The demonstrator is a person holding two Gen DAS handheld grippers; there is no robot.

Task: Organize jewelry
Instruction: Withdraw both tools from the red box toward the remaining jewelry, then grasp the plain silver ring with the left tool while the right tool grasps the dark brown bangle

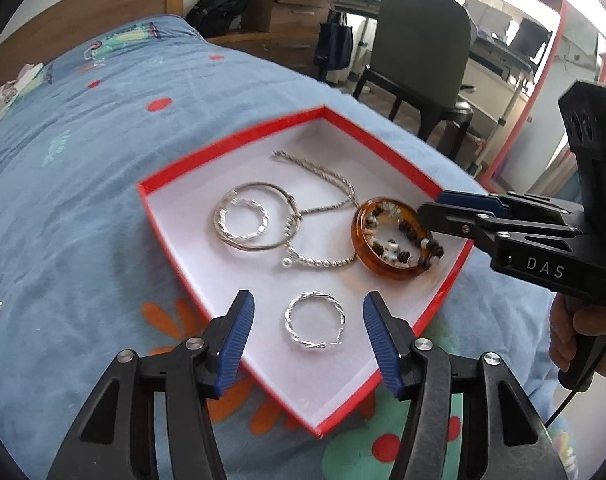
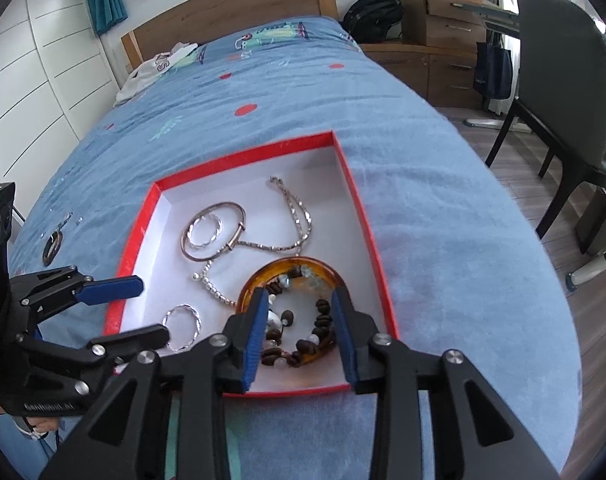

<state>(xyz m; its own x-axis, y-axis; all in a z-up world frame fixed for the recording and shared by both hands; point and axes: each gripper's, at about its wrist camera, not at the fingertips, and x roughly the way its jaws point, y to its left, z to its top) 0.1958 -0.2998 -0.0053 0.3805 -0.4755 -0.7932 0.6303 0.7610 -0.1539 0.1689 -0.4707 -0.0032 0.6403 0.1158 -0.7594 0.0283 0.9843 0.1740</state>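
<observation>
left gripper (image 1: 307,344) apart over twisted silver hoop (image 1: 315,326) | right gripper (image 2: 299,340) apart, straddling amber bangle (image 2: 291,312)

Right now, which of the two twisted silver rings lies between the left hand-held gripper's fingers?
The lone twisted ring near the box's front corner, between the open left hand-held gripper fingers. The other twisted ring lies farther back, inside the large silver bangle.
</observation>
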